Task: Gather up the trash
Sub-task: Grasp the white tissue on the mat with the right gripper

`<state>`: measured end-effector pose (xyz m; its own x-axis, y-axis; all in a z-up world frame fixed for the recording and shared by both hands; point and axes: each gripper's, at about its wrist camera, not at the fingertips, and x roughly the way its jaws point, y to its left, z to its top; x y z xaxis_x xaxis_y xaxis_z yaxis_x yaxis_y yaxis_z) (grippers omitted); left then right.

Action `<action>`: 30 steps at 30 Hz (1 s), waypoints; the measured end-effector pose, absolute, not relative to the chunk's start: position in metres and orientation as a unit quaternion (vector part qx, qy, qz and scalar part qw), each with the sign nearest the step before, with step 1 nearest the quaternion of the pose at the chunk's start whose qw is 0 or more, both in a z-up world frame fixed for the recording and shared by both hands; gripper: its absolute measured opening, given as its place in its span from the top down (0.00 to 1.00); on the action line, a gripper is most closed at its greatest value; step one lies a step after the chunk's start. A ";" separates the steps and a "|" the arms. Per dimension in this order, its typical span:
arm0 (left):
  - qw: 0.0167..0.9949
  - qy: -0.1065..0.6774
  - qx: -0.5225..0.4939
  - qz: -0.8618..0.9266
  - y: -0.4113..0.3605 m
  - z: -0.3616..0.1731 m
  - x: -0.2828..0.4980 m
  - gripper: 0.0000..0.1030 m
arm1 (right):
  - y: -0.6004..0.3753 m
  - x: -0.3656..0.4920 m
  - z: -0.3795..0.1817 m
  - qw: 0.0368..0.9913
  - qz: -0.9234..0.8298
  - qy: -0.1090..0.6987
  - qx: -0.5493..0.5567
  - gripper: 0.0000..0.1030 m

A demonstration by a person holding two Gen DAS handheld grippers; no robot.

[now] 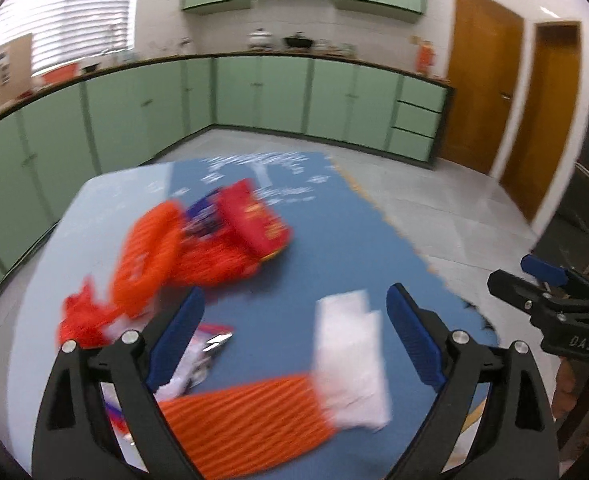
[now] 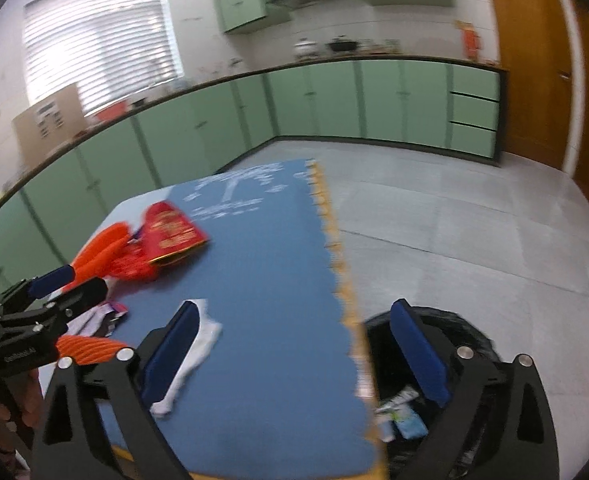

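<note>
Trash lies on a blue mat [image 1: 334, 248] on the table. My left gripper [image 1: 294, 332] is open and empty above a white crumpled paper [image 1: 350, 364] and an orange ribbed wrapper [image 1: 246, 424]. A red packet [image 1: 254, 220] and more orange and red wrappers [image 1: 146, 264] lie farther back left. My right gripper [image 2: 294, 352] is open and empty at the mat's right edge, above a black-lined trash bin [image 2: 406, 412] with scraps inside. The white paper [image 2: 198, 344] lies by its left finger. The red packet [image 2: 172, 232] shows far left.
The right gripper [image 1: 550, 304] shows at the right edge of the left wrist view. The left gripper [image 2: 42, 308] shows at the left of the right wrist view. Green cabinets [image 1: 262, 92] line the far walls. Tiled floor [image 2: 454, 240] lies right of the table.
</note>
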<state>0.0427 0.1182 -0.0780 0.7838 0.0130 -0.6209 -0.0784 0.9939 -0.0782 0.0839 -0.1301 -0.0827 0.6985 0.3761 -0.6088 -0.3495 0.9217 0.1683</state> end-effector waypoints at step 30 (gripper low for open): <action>0.915 0.394 -0.077 0.047 0.166 -0.129 0.007 1.00 | -0.048 0.071 -0.107 0.892 0.256 0.371 -0.033 0.24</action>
<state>0.0065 0.1655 -0.1294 0.6854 0.0257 -0.7277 -0.1473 0.9836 -0.1040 0.0710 -0.0477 -0.1070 0.5938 0.4310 -0.6794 -0.4807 0.8672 0.1300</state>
